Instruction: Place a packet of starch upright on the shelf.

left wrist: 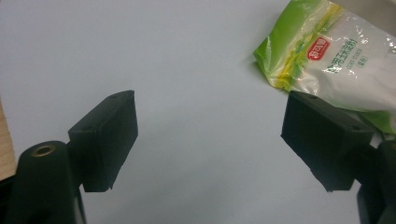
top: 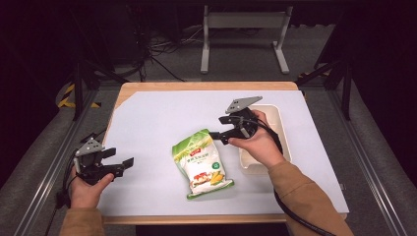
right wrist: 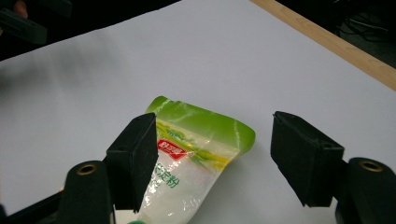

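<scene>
A green and white bag of powder (top: 201,162) lies flat on the white sheet (top: 162,118) in the middle of the table. My right gripper (top: 220,128) hovers at the bag's far right corner with its jaws wide apart. In the right gripper view the bag's green top (right wrist: 201,135) lies below and between the open jaws, right gripper (right wrist: 212,154), and neither pad presses on it. My left gripper (top: 120,157) rests open near the sheet's left front, well left of the bag. In the left gripper view the left gripper (left wrist: 210,135) has bare sheet between its jaws, with the bag (left wrist: 327,56) beyond the right one.
A cream plastic tray (top: 282,128) stands at the right of the sheet, partly behind my right hand. The wooden table edge (top: 196,86) borders the sheet at the back. A metal frame (top: 243,29) stands on the floor beyond the table.
</scene>
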`<state>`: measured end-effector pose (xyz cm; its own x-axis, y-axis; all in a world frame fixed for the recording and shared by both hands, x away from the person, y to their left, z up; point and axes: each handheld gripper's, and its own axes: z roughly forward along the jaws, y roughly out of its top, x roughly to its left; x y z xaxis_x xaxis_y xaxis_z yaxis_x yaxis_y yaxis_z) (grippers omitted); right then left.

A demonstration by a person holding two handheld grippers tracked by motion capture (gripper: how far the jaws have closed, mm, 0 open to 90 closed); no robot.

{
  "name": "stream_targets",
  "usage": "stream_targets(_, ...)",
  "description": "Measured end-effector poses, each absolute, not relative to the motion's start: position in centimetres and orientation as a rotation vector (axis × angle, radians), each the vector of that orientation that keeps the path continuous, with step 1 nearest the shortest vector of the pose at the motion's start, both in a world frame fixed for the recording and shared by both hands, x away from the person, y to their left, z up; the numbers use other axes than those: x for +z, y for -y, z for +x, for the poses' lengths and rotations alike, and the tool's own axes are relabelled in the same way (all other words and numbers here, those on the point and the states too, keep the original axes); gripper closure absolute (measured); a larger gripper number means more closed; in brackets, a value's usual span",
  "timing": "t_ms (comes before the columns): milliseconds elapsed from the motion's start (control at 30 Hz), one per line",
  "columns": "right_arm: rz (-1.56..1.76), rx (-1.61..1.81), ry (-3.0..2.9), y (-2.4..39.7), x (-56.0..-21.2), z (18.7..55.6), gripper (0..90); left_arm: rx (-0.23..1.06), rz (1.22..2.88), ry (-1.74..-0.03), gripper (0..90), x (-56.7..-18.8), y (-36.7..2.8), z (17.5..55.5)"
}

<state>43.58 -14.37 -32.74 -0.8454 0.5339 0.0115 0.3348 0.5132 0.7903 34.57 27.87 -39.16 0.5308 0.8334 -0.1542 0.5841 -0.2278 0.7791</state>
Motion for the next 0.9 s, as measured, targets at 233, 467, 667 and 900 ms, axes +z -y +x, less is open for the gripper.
stream_targets(233,0.79,1.204,-2.538,13.1,-34.6,44.7,33.1,0.372,1.929,-1.159,19.1,-39.2,-27.8,34.6)
stream_targets(467,0.906,1.17,-2.576,12.2,-36.5,45.9,34.6,0.371,1.927,-1.16,19.1,-39.4,-27.9,34.6)
stream_targets(667,0.974,1.123,-2.594,11.7,-37.7,46.5,34.5,0.369,1.928,-1.163,18.9,-39.4,-27.9,34.6)
stream_targets(900,1.066,1.044,-2.613,11.4,-38.8,47.2,35.2,0.36,1.936,-1.166,18.9,-39.5,-27.8,34.6)
